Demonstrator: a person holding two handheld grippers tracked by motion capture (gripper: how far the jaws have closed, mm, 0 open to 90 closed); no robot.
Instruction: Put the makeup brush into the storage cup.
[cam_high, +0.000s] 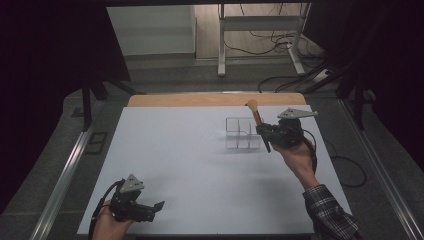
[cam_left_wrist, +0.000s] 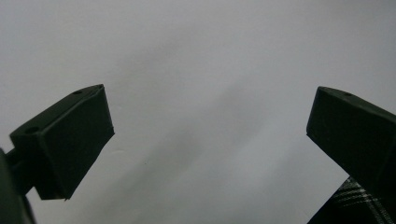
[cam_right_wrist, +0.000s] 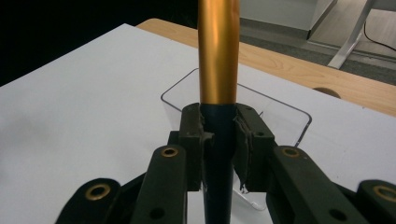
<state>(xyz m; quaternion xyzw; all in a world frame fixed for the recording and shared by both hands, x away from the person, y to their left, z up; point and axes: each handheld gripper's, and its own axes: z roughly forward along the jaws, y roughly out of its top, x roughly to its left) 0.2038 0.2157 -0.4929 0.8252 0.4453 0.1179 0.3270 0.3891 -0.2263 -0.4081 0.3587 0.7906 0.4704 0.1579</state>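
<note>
A person's right gripper (cam_high: 264, 136) clamps a makeup brush (cam_high: 257, 120) by its dark handle, both pads pressed tight against it, at the far right of a white table sheet (cam_high: 190, 165). The brush stands tilted above the sheet, its pale bristle head pointing away from the person and its copper-coloured ferrule rising just past the jaws in the right gripper view. Directly beneath and beside it sits a clear plastic organiser (cam_high: 242, 133), divided into square compartments; those that can be seen through the walls hold nothing, and the brush's lower tip hangs at the container's right edge, though whether it touches cannot be told. At the near left corner, well apart from the organiser, the left gripper (cam_high: 156, 208) rests low over the sheet with its jaws spread wide and nothing between them. A plaid sleeve (cam_high: 327, 212) covers the right forearm. Bare wooden tabletop (cam_high: 210, 99) shows beyond the sheet's far edge.
</note>
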